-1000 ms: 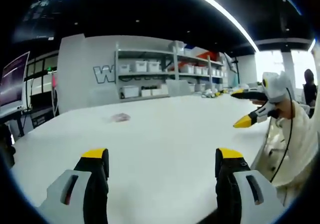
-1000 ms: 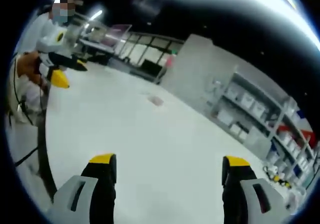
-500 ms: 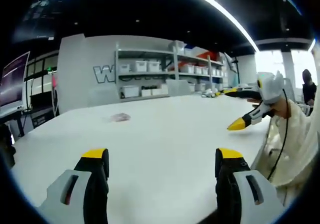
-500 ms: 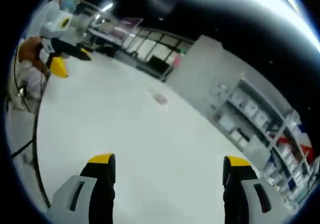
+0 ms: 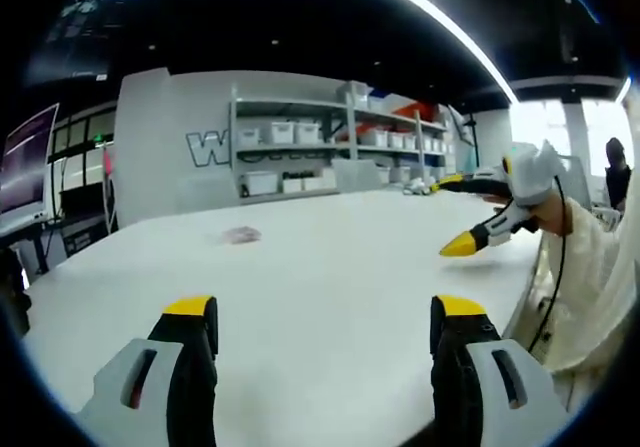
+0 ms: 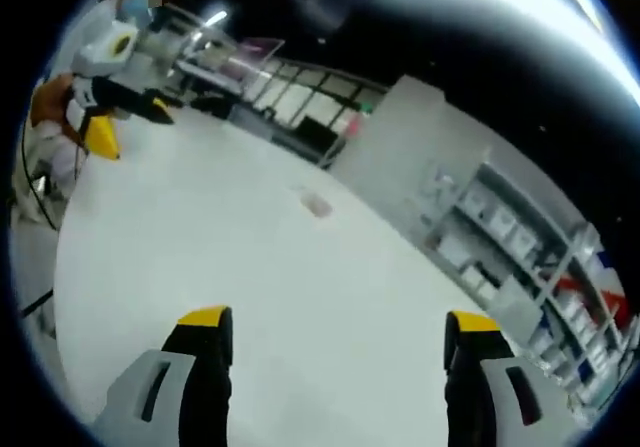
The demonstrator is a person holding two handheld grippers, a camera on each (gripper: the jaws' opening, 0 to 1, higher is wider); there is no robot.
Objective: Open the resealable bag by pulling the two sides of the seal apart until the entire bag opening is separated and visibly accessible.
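Still untouched: bag far out on the table

Both tools hang over the white table (image 5: 330,287) with nothing between their jaws. Left gripper (image 5: 325,317) stands wide, and so does the right gripper (image 6: 338,329). The resealable bag (image 5: 241,234), small and pinkish, lies flat at about eleven o'clock in the left gripper view, well apart from either tool. Shelves (image 5: 330,152) with white bins line the far wall at twelve.

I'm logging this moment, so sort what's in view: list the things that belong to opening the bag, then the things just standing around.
For the job:
- resealable bag, small, lying far off on the white table
- left claw, open
- right claw, open

Just there:
- shelves with white bins
- monitor
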